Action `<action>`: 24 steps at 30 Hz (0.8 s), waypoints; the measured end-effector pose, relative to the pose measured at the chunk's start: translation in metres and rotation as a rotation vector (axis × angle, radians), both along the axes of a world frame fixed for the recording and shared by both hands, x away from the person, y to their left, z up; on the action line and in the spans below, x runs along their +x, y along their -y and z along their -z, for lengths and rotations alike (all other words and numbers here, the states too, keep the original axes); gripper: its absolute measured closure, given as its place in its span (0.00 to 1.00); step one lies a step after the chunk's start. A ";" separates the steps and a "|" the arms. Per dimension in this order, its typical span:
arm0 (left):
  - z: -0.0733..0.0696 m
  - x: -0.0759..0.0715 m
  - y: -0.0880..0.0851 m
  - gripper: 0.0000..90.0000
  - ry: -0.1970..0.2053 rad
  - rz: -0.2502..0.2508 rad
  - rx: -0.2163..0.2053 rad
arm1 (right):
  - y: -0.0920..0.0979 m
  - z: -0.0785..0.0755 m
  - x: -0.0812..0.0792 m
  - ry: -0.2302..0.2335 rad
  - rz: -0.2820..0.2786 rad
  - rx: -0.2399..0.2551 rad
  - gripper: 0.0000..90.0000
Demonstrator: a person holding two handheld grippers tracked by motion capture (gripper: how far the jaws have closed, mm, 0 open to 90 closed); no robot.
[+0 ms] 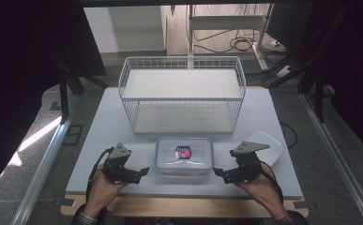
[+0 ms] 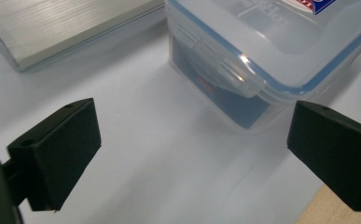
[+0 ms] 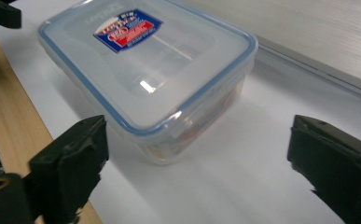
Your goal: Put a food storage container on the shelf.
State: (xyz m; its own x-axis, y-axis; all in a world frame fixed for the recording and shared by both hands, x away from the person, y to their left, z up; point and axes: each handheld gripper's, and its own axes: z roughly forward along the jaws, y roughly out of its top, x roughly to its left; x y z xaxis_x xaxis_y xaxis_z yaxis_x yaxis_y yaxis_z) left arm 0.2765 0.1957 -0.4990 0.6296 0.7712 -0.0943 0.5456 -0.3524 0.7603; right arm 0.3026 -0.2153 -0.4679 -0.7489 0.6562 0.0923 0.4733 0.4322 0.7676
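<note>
White table (image 1: 104,122) bears one lidded container (image 1: 184,157), one wire basket (image 1: 181,93).

Left tool (image 2: 192,154) gapes before the lidded container (image 2: 271,51) (latch facing it)

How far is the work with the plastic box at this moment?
Done: the lid sits on the plastic box, in front of the wire basket. In hand: the left hand-held gripper and the right hand-held gripper flank the box, jaws open, touching nothing. Left: gripping the box; nothing is held yet.
</note>
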 end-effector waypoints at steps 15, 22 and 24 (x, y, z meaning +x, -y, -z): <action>-0.009 0.039 0.016 0.13 -0.051 0.065 -0.079 | -0.016 0.004 0.036 -0.138 -0.010 0.044 0.22; 0.004 0.061 0.027 0.08 -0.151 0.109 -0.151 | -0.028 0.016 0.057 -0.216 -0.022 0.067 0.18; 0.008 0.065 0.025 0.07 -0.178 0.123 -0.184 | -0.029 0.019 0.062 -0.262 -0.031 0.097 0.18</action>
